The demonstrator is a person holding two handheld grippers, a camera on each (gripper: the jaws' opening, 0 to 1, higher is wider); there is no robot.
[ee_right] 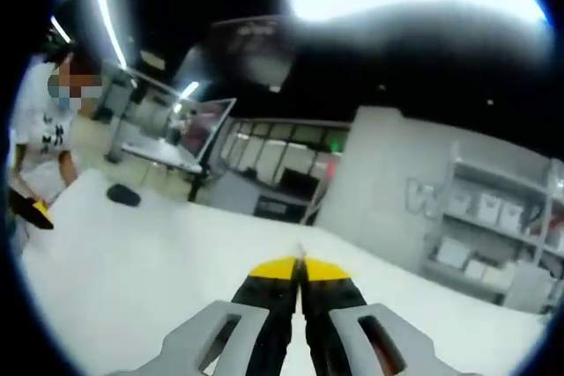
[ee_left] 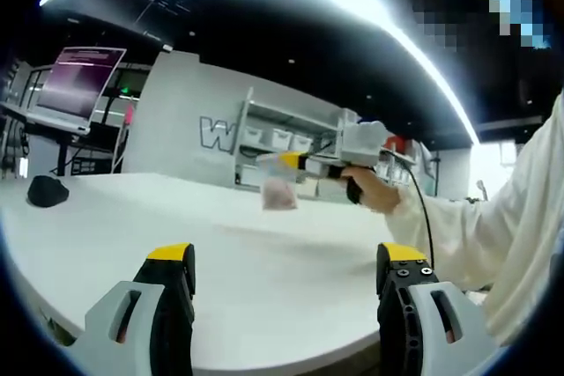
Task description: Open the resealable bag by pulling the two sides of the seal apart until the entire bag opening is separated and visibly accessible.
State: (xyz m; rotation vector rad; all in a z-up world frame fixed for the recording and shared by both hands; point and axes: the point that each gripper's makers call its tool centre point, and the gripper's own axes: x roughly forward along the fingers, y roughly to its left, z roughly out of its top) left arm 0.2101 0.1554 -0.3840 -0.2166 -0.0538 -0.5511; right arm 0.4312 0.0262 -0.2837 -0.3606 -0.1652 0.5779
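Bag [ee_left: 279,193] dangles above the table [ee_left: 264,270], pinched by the right gripper [ee_left: 291,161]; left gripper [ee_left: 286,263] waits wide open, well short.

My left camera sits low over the near edge of the white table [ee_left: 264,279], facing across it toward the grey wall [ee_left: 189,116] and shelving [ee_left: 282,134], my right gripper [ee_left: 284,161] well ahead. My right camera looks along the same tabletop [ee_right: 132,270], sharing that wall [ee_right: 401,182] and shelving [ee_right: 493,217].
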